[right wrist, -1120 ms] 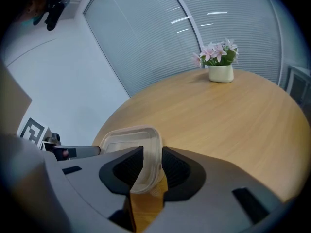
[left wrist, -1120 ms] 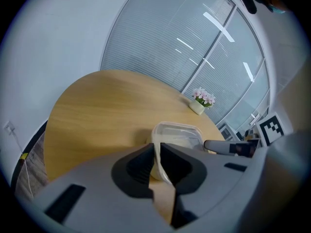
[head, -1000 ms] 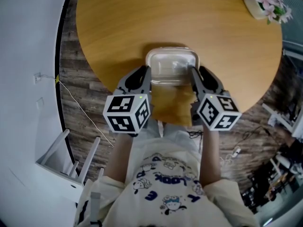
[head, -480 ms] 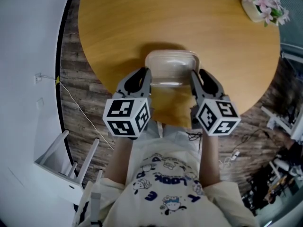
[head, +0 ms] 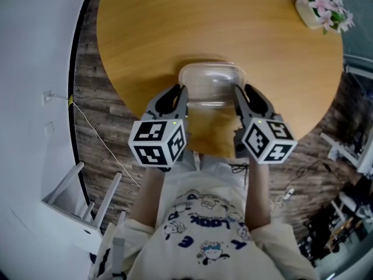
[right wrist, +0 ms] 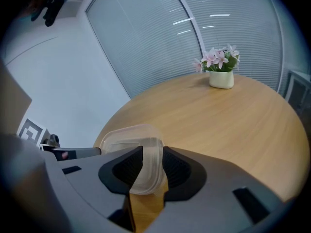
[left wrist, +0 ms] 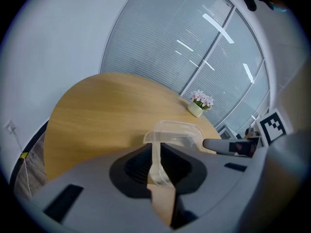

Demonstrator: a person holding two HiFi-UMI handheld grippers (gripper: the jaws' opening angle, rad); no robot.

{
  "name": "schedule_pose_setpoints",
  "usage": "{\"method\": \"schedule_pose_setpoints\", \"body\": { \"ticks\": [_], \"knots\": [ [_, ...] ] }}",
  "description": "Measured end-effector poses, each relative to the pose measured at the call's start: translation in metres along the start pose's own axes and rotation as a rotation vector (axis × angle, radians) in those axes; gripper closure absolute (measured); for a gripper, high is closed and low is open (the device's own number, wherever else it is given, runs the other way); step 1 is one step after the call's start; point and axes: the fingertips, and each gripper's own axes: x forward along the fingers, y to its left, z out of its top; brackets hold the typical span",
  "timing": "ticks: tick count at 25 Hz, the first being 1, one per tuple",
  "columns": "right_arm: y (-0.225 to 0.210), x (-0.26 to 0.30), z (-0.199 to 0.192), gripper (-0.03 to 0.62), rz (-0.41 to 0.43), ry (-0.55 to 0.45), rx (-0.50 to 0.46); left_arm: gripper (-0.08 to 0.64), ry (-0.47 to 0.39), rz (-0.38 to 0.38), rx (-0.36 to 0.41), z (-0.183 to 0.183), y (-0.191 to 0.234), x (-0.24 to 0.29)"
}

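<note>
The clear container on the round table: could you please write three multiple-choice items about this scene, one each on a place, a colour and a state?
1. Where does the flower pot stand on the table?
A. Near its far right edge
B. At its centre
C. At its near edge

2. What colour are the flowers?
A. Blue
B. Pink
C. Yellow

3. How is the left gripper?
A. Open and empty
B. Shut on a cloth
C. Shut on the clear container

Key:
1 A, the head view shows the pot by the far right rim.
2 B, pink petals show in the head view.
3 C, its jaws pinch the container's rim.
</note>
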Motion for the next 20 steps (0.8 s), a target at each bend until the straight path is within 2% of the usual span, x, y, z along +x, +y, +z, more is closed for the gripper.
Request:
{"method": "schedule_pose_setpoints", "body": {
  "ticks": [5, 20],
  "knots": [
    [0.009, -0.01, 0.015, 0.469, 0.037, -0.044, -0.003, 0.517, -0.045, -0.011, 0.001, 0.013, -0.004, -0.01],
    [0.05, -0.06, 0.082, 0.492, 0.125, -0.207, -0.086, 0.529, -0.255, 0.025, 0.125, 0.087, -0.028, -0.065]
  ]
}}
